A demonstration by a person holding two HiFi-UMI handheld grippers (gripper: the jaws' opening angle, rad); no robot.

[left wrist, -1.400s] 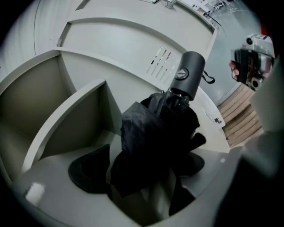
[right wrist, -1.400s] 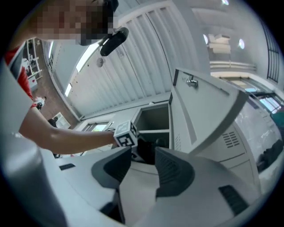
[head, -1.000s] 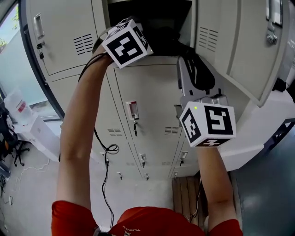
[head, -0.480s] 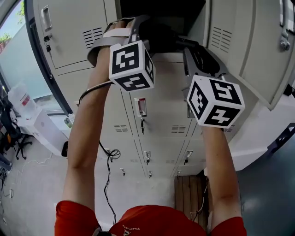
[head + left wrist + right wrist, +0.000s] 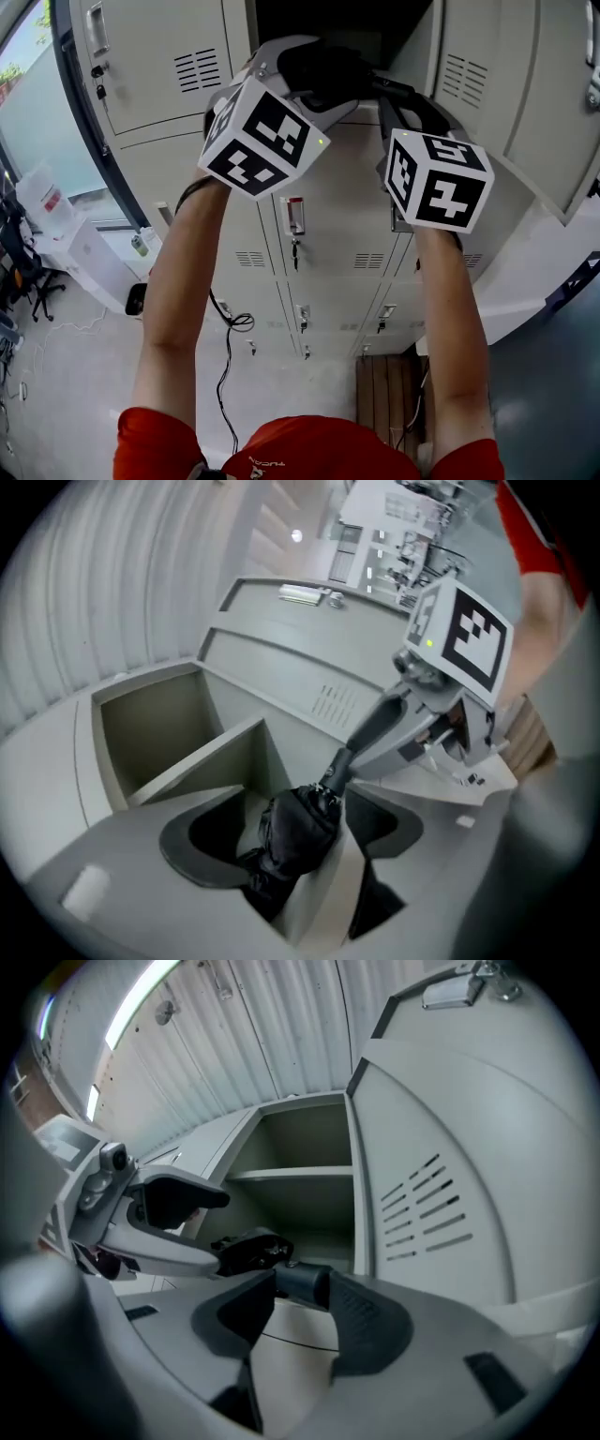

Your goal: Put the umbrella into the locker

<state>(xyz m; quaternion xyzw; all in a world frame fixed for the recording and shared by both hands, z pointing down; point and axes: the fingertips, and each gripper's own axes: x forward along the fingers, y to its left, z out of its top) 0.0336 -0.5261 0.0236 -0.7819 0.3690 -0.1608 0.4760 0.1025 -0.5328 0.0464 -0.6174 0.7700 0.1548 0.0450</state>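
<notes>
**Umbrella at the locker's lip**

Holding a black folded umbrella (image 5: pixel 328 73) up at the lower lip of the open locker (image 5: pixel 309 1143), lengthwise across its front.

Pinching the bunched canopy with the left claw (image 5: pixel 305 808), pads just drawn closer and now pressing on the fabric from both sides.

With the right claw (image 5: pixel 302 1290) spread, just eased wider, and the stubby handle (image 5: pixel 339 761) lying between its tips, just outside the locker.

Both claws raised, pointing up toward the locker's opening from in front of it.

To the right of the locker, its vented door (image 5: pixel 441 1185), swung wide open.

Inside the locker, a shelf (image 5: pixel 281 1174) across the back, higher than the umbrella.

Below the locker, closed doors (image 5: pixel 309 216) with small latches, and a black cable (image 5: pixel 225 328) hanging down past them.
</notes>
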